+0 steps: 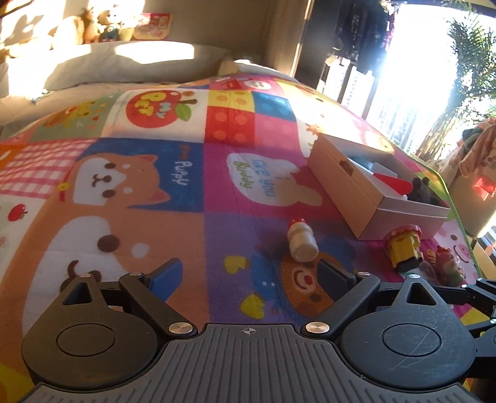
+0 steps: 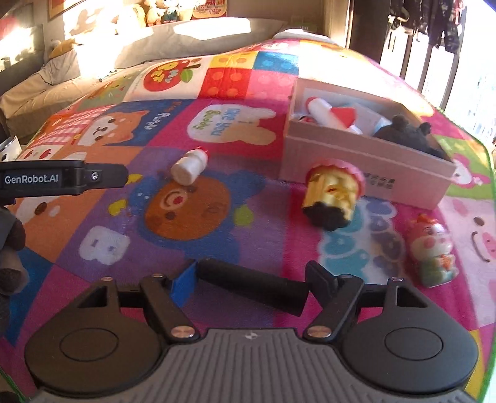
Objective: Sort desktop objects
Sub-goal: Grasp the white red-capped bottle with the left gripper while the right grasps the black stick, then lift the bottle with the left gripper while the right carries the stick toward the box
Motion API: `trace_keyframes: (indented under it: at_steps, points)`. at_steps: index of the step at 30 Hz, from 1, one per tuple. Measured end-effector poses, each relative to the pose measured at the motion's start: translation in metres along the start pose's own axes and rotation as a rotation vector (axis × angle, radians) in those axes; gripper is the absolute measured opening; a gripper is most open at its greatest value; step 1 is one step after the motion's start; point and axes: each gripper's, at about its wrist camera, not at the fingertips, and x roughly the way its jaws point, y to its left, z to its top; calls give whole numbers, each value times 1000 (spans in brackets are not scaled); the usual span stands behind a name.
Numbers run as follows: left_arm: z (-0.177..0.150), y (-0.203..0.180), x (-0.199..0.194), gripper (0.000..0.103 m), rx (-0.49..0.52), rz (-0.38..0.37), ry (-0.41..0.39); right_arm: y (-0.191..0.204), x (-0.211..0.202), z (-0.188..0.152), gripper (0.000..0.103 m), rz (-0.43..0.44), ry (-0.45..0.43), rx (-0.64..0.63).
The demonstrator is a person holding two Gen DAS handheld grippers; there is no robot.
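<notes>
A small white bottle with a red cap [image 1: 302, 240] lies on its side on the colourful blanket, just ahead of my left gripper [image 1: 251, 274], which is open and empty. It also shows in the right wrist view [image 2: 189, 166]. A yellow block figure with a pink top [image 1: 403, 249] [image 2: 333, 195] lies in front of an open cardboard box [image 1: 347, 189] [image 2: 365, 169]. A small pig figurine [image 2: 434, 251] [image 1: 449, 268] stands right of it. My right gripper [image 2: 251, 282] is shut on a black cylinder [image 2: 252, 283] held crosswise.
The box holds a red-and-white tube [image 2: 331, 114], a black plush [image 2: 409, 131] and other items. The left gripper's arm [image 2: 62, 179] reaches in at the left of the right wrist view. Pillows and plush toys [image 1: 93, 28] lie at the bed's far end.
</notes>
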Motion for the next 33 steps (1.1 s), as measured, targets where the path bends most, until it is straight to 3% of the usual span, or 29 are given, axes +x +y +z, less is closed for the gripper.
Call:
trace_keyframes:
  at_steps: [3, 4, 5, 9, 11, 13, 14, 16, 19, 22, 26, 29, 33]
  points:
    - [10, -19, 16, 96, 55, -33, -19, -20, -7, -5, 76, -58, -49, -39]
    - [15, -27, 25, 92, 73, -41, -15, -27, -9, -7, 76, -76, -59, -46]
    - [19, -33, 34, 81, 89, -48, 1, -33, -11, -9, 76, -89, -65, -53]
    - [36, -46, 76, 70, 113, -47, 87, -55, -13, -16, 76, -117, -78, -45]
    - [41, -47, 93, 57, 110, -36, 142, -61, -15, -19, 76, -116, -90, -27]
    - [43, -50, 98, 52, 132, -19, 148, -66, -15, -22, 76, -114, -102, -6]
    - [43, -52, 98, 39, 155, -16, 154, -68, -15, -24, 77, -111, -112, 4]
    - [40, -54, 93, 29, 175, -23, 158, -70, -17, -28, 82, -107, -130, 17]
    - [34, -64, 74, 29, 209, -14, 120, -72, -18, -33, 86, -101, -148, 35]
    - [23, -82, 44, 28, 248, -36, 24, -75, -17, -35, 87, -93, -141, 56]
    - [-3, -105, 15, 28, 299, -60, -68, -75, -22, -40, 97, -88, -152, 40]
    - [-21, -112, 6, 28, 334, -60, -84, -72, -23, -43, 98, -87, -141, 18]
    - [-37, -108, 2, 28, 338, -72, -37, -69, -21, -46, 98, -92, -123, 5]
